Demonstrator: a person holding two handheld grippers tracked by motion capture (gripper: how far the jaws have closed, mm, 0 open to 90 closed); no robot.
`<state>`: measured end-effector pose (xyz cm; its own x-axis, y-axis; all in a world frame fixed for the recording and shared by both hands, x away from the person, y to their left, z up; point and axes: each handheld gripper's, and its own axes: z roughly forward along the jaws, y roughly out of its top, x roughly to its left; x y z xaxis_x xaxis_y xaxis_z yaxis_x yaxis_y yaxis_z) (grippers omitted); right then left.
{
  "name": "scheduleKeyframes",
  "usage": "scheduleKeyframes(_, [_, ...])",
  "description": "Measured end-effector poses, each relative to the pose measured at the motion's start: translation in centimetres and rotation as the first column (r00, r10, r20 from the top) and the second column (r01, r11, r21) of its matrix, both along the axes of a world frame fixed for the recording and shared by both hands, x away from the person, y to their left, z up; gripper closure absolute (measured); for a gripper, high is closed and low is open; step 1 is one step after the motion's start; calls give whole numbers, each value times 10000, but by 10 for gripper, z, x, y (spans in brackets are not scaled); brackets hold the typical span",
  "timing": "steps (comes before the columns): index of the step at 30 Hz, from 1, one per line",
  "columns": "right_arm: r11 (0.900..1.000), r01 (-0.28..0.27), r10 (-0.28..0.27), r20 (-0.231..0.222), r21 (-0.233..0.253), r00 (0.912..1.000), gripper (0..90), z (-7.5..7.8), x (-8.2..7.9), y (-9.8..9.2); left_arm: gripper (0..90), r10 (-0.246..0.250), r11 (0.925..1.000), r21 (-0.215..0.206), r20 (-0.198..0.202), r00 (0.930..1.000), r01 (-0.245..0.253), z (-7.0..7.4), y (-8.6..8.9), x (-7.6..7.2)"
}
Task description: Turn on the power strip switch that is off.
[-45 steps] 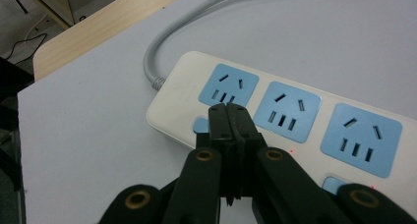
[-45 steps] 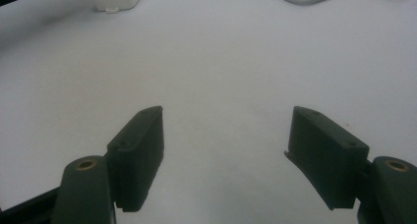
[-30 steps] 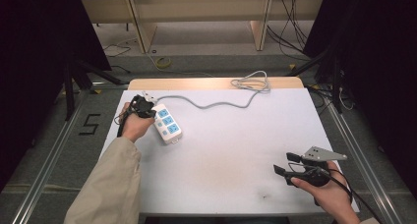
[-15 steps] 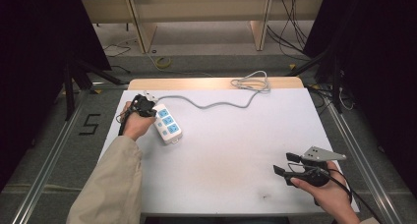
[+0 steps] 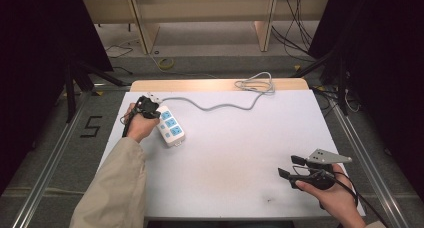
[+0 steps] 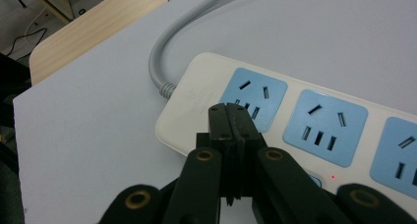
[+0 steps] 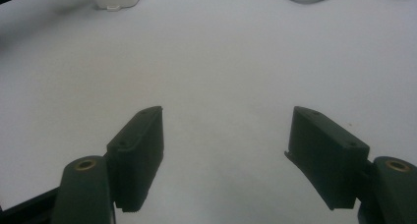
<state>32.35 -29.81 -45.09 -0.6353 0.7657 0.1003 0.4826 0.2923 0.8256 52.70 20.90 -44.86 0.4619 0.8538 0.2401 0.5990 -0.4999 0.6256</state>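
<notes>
Left gripper (image 6: 233, 117), jaws pressed together and empty, rests at the power strip (image 6: 314, 121) switch end; a push could skid it. Right gripper (image 7: 236, 155) gapes idle.

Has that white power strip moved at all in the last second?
No. The power strip lies at the same spot beside the table's left edge, the shut left gripper at its cable end.

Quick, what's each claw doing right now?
Left claw: shut, empty, tips over the power strip.
Right claw: open, empty, above the table.
</notes>
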Motion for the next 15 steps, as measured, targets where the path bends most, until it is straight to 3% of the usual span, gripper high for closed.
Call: scheduleKeyframes(15, [10000, -22, 22, 8, -9, 10000, 301, 0, 0, 0, 900, 95, 9999, -80, -231, 9997, -97, -2, 1, 4])
